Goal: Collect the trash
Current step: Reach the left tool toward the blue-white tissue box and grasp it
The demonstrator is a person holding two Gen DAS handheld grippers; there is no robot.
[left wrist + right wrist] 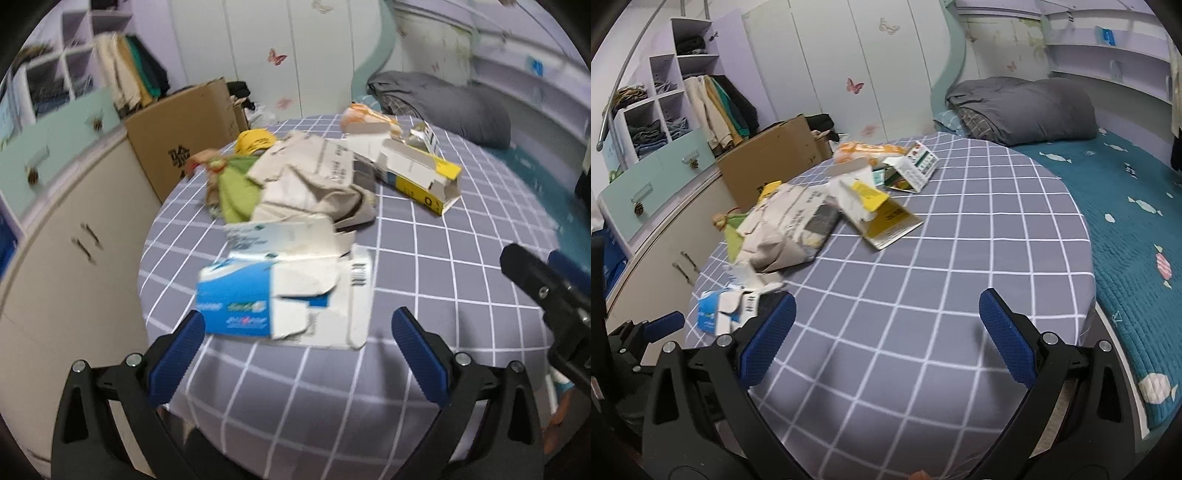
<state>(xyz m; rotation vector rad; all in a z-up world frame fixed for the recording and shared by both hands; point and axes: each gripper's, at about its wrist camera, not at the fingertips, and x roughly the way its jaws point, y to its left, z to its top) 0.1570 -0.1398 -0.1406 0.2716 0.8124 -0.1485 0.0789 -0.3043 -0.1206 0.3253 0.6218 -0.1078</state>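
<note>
Blue carton (258, 299) was torn glossy cardboard; checked sheet (960, 258) matt cloth; fingers (177, 354) had ribbed blue rubbery pads.

Checked grey tablecloth (960, 240), torn cartons (280, 295)

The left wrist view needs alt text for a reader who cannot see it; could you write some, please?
The open left gripper hovers just short of a torn blue and white box on a grey checked sheet. Behind it lie crumpled paper and a yellow box.
</note>
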